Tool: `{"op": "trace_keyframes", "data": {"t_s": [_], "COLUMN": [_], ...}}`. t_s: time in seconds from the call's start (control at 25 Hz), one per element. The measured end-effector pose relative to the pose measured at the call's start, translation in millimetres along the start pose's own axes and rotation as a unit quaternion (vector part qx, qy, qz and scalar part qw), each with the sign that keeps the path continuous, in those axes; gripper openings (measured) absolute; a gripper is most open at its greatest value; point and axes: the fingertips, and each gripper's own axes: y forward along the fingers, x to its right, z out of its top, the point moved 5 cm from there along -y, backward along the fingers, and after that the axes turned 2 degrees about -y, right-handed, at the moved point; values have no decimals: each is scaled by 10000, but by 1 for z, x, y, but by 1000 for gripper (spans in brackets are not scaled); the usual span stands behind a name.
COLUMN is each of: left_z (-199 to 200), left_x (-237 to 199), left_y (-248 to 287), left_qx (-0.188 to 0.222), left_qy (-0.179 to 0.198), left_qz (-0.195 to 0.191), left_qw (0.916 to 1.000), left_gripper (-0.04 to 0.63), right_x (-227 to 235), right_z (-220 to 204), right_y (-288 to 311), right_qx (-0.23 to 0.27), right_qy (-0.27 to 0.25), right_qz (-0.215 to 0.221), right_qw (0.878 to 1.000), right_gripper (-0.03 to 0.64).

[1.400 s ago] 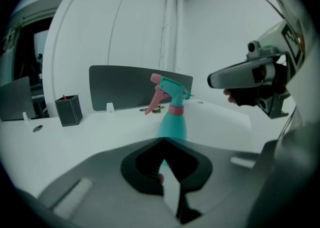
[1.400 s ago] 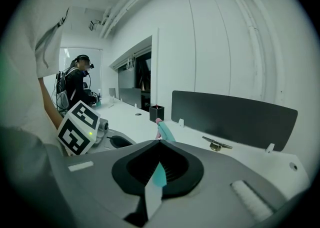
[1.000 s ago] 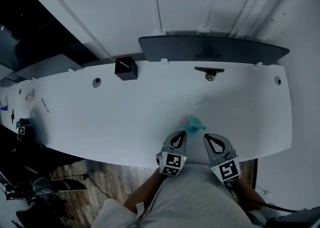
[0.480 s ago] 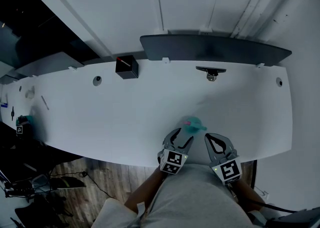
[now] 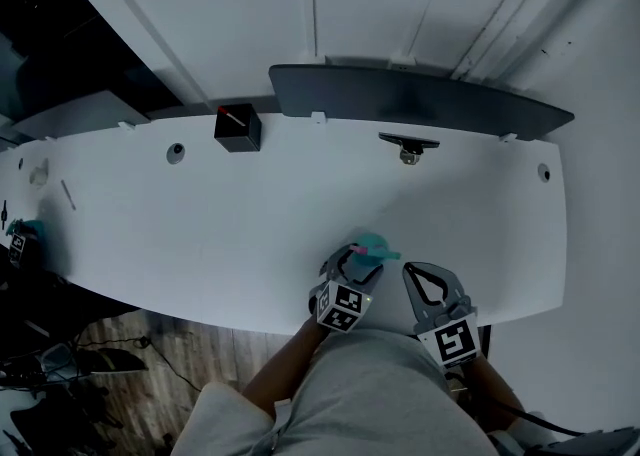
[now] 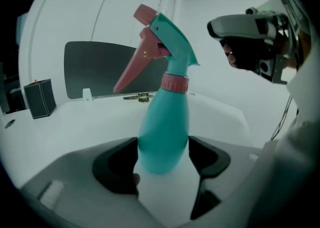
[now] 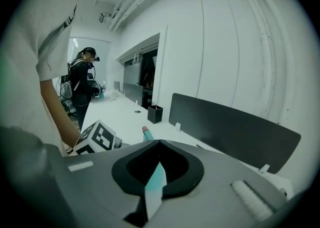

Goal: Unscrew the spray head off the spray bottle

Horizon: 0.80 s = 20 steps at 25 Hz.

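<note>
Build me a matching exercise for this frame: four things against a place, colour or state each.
1 spray bottle
2 right gripper
3 black box
4 trigger

A pink
B jaws together, nothing held
C upright between the left gripper's jaws
D far side of the table, by the dark panel

Pairs: 1-C, 2-B, 3-D, 4-A. The left gripper's jaws are opening, with the bottle between them.

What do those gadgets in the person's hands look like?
The left gripper and right gripper are grey, each with two curved jaws lined black and a white cube bearing black square markers. The person wears a light short-sleeved shirt.
</note>
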Motion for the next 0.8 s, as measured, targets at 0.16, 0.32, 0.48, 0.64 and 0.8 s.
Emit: {"op": "trace_keyframes", "data": {"t_s": [0.16, 0.32, 0.48, 0.64, 0.8], "left_z": [2, 5, 0, 1, 0], "left_x": [2, 0, 1, 1, 2], "left_y": [3, 7, 15, 17, 17], "left_qx": [55, 119, 21, 54, 38], "left_qy": [-90, -124, -23, 11, 23], "left_qz": [29, 90, 49, 67, 48], "left_qw": [9999, 9998, 10000, 10000, 10000], "left_gripper": [320, 368, 367, 351, 350], "right_x": [7, 7, 6, 8, 9], "right_z": [7, 9, 7, 1, 3], "right_y": [6, 12, 16, 24, 39], "right_qx": [-162, -176, -360, -1089, -1504], "right_qy": [-193, -61, -162, -550, -1040], "right_qz": [219, 273, 403, 957, 1651], "right_qw": [9994, 9995, 9984, 9879, 9692], "right_gripper": [2, 2, 2, 26, 195]}}
